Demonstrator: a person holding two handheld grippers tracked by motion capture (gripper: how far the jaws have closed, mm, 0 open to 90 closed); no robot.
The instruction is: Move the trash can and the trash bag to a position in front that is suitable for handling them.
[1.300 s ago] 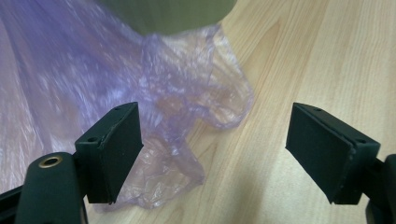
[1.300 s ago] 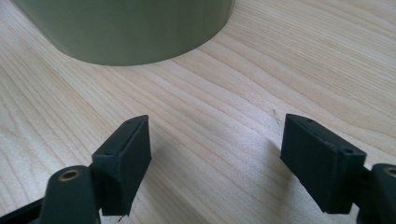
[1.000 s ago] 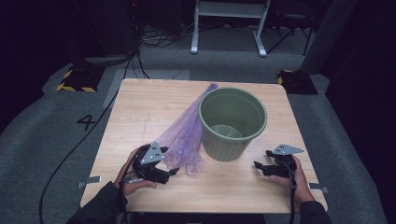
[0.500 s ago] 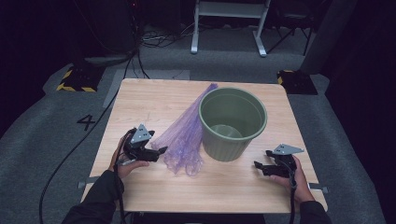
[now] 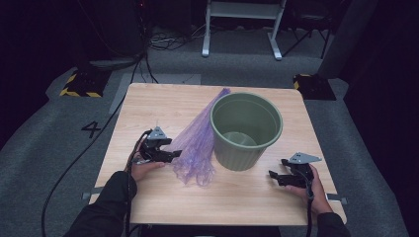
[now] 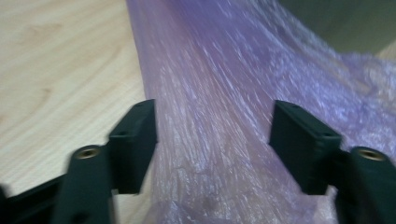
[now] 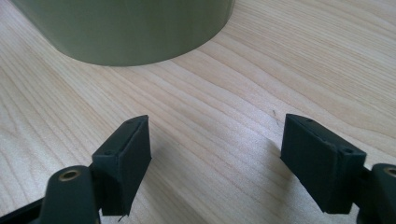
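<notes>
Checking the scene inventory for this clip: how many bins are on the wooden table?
1. The round green plastic bin stands upright right of the table's middle, with the crumpled purple plastic bag lying against its left side. Nothing else there could hide another.

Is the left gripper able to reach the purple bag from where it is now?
Probably yes. The left gripper has its jaws open astride the purple bag, which they have just been closing around; nothing lies between.

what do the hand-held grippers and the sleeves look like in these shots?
Both are black, two flat rectangular jaws each. Left hand-held gripper and right hand-held gripper each carry a grey three-cornered plate on top, brass-coloured inserts at the jaw bases. Black cable trails from the left. Dark long sleeves.
</notes>
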